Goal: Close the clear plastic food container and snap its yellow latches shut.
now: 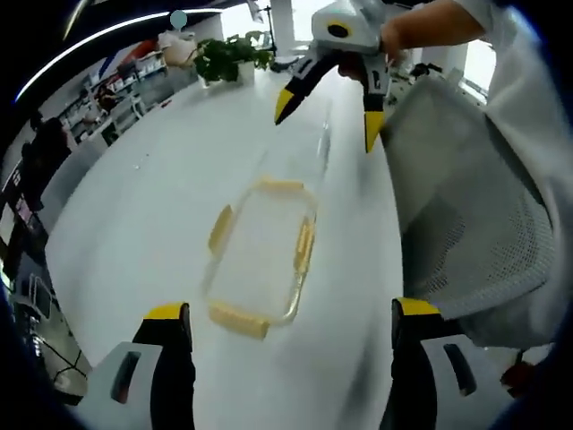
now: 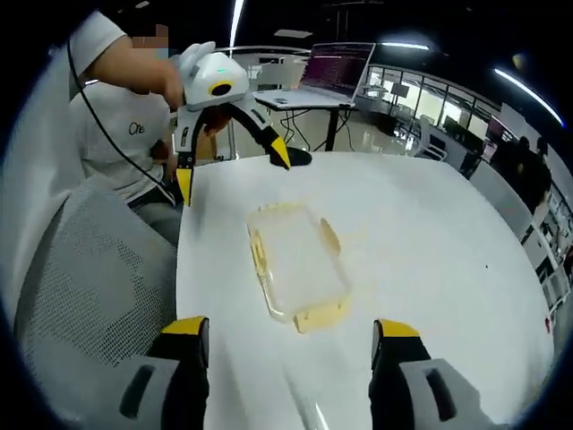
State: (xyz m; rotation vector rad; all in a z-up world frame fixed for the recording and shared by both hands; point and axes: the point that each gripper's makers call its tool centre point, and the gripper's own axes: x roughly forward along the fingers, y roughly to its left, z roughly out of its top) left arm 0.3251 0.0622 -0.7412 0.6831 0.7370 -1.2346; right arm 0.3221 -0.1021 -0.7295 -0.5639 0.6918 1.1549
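Note:
A clear plastic food container (image 1: pixel 261 253) (image 2: pixel 297 265) lies flat on the white table (image 1: pixel 152 224) (image 2: pixel 430 242), its lid on top and yellow latches (image 1: pixel 304 246) (image 2: pixel 321 314) sticking out around its rim. My left gripper (image 1: pixel 291 336) stands open on the near side of the container, apart from it. My right gripper (image 2: pixel 288 345) is open too, just short of the container's near end. In the left gripper view the right gripper (image 1: pixel 327 112) hangs wide open beyond the container; in the right gripper view the left gripper (image 2: pixel 231 166) hovers open past its far end.
A grey mesh chair (image 1: pixel 466 224) (image 2: pixel 85 278) stands against the table edge, beside the person in a white shirt (image 2: pixel 116 125). A potted plant (image 1: pixel 228 58) sits at the far end of the table. A laptop (image 2: pixel 336 67) rests on another desk behind.

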